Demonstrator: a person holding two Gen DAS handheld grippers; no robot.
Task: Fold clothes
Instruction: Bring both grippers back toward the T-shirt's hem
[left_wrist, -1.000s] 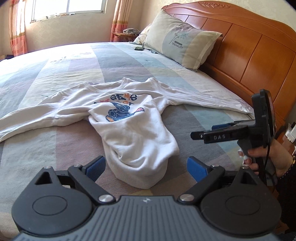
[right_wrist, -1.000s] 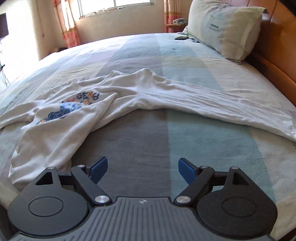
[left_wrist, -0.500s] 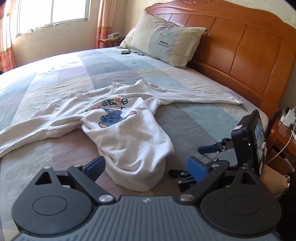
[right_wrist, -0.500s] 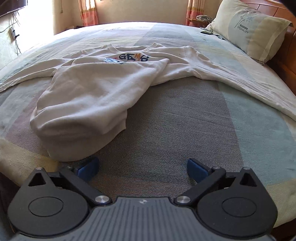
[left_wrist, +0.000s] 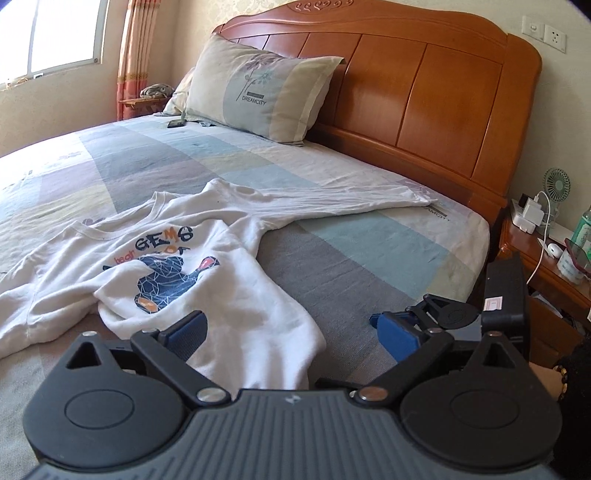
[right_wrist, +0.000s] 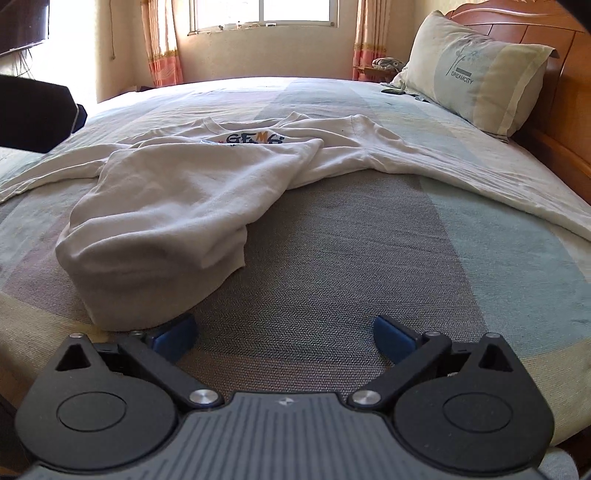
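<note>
1. Between the blue pads of the left gripper (left_wrist: 291, 332) lies the near hem of the white sweatshirt (left_wrist: 207, 273); the jaws stand wide apart and the pads press on nothing. The cloth sits under and just ahead of them, not yet pinched.

2. Just beside it, the right gripper (right_wrist: 284, 338) has just been opening to its widest, with only bare bed cover between its pads; its left pad is close to the hem's right corner (right_wrist: 225, 258), though I cannot tell if it touches.

3. The step in hand looks like taking the bunched hem. I would pinch both layers at each hem corner, one gripper per corner, then draw the body flat toward the foot edge before folding; the lower half is doubled over and creased, so a single-layer grab would twist it.

4. The sweatshirt lies chest-up on the bed (right_wrist: 369, 229), print showing, one sleeve (left_wrist: 351, 201) stretched toward the headboard (left_wrist: 424, 92), the other trailing off left.

5. Room is generous beyond the collar, toward the pillow (left_wrist: 258, 92). The near mattress edge is close, and the nightstand (left_wrist: 546, 266) with its clutter sits near the right hand's side.
</note>
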